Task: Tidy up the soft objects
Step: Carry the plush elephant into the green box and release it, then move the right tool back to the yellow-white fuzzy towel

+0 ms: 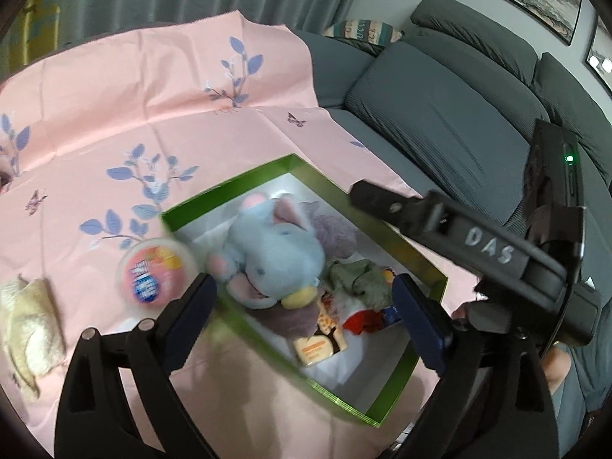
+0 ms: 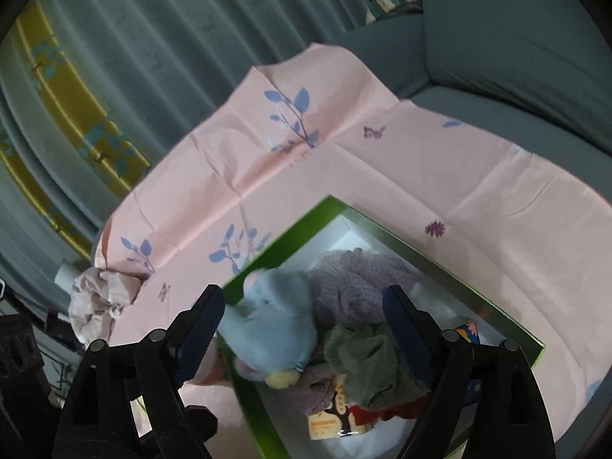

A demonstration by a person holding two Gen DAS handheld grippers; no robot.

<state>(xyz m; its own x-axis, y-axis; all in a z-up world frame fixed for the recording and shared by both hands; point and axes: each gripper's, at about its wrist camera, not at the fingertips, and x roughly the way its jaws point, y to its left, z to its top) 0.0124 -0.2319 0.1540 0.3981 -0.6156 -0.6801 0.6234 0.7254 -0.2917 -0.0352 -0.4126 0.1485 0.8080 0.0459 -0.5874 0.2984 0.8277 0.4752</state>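
A pink floral cloth [image 1: 114, 88] covers the bench, and on it sits a green box [image 1: 244, 183] holding a blue plush elephant [image 1: 275, 244] on top of purple and green soft cloths. Both the left gripper [image 1: 306, 306] and the right gripper [image 2: 302, 325] hover over the box, fingers spread wide and empty. The elephant looks newly placed; next, I judge, comes the cream plush [image 1: 26, 325] lying outside the box, beside a round plastic tub [image 1: 155, 271].

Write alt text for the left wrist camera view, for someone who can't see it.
A green box on a pink floral cloth holds a blue plush elephant among other soft items. The open left hand-held gripper hovers above it, holding nothing. A round snack cup and a cream plush lie outside the box at left; a grey sofa sits behind.
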